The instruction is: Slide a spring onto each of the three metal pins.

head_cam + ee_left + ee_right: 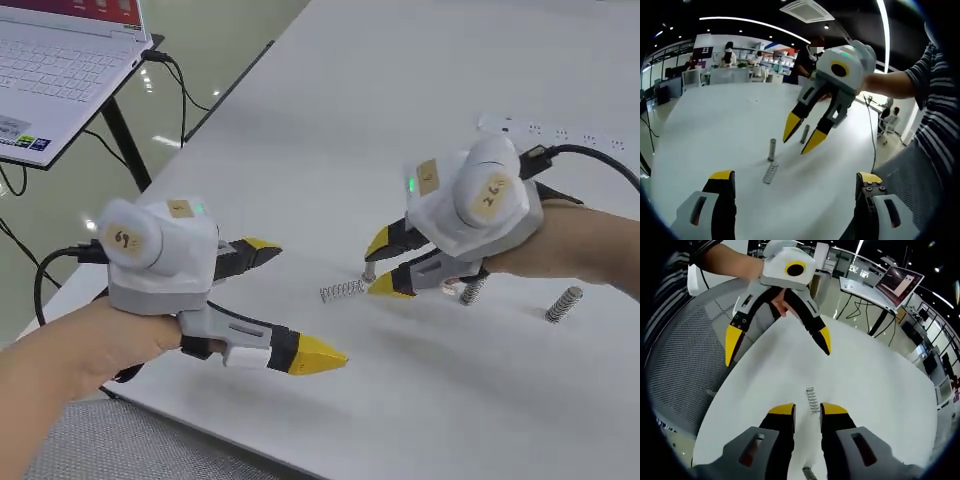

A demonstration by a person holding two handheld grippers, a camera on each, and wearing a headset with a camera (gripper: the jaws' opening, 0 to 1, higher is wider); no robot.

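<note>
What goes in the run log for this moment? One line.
left hand-held gripper open | right hand-held gripper open, near loose spring | metal pin upright, bare

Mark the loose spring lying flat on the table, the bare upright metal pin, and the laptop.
loose spring (342, 290): head view, on the middle of its coils.
metal pin (772, 149): left gripper view, halfway up its shaft.
laptop (50, 72): head view, on its keyboard.

left gripper (295, 300) gapes wide at near left; right gripper (381, 266), jaws parted, hangs just right of a spring (342, 290) lying on the white table (330, 130) beside an upright pin (369, 272)
</note>
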